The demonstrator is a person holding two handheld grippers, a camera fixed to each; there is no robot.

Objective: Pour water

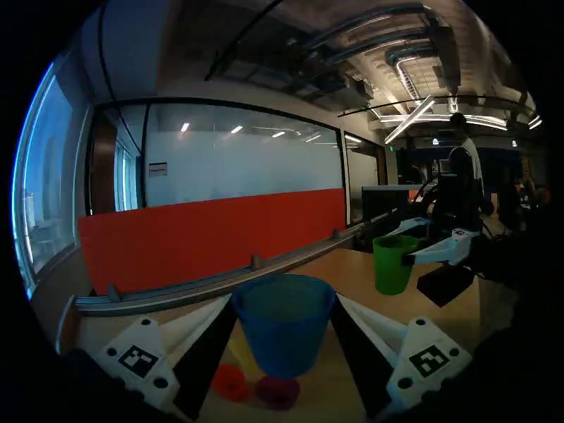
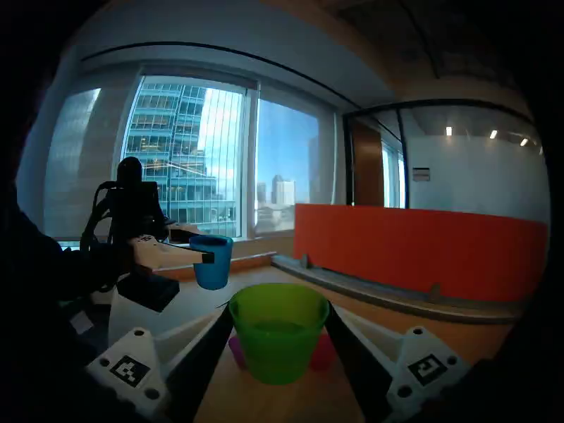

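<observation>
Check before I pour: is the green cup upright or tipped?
Upright: the green cup sits level in the right claw, rim facing up; the left gripper view shows it standing straight too.

We found the cameras low, close behind the blue cup (image 1: 283,331) and green cup (image 2: 278,331), facing each other along the shared orange partition (image 1: 211,240).

No text can be read. A small paper sign (image 1: 158,169) on the glass wall (image 1: 247,162) is too small to make out. The left tongs (image 1: 283,314) and right tongs (image 2: 278,317) bear square black-and-white markers (image 1: 137,359), patterns without letters.
</observation>
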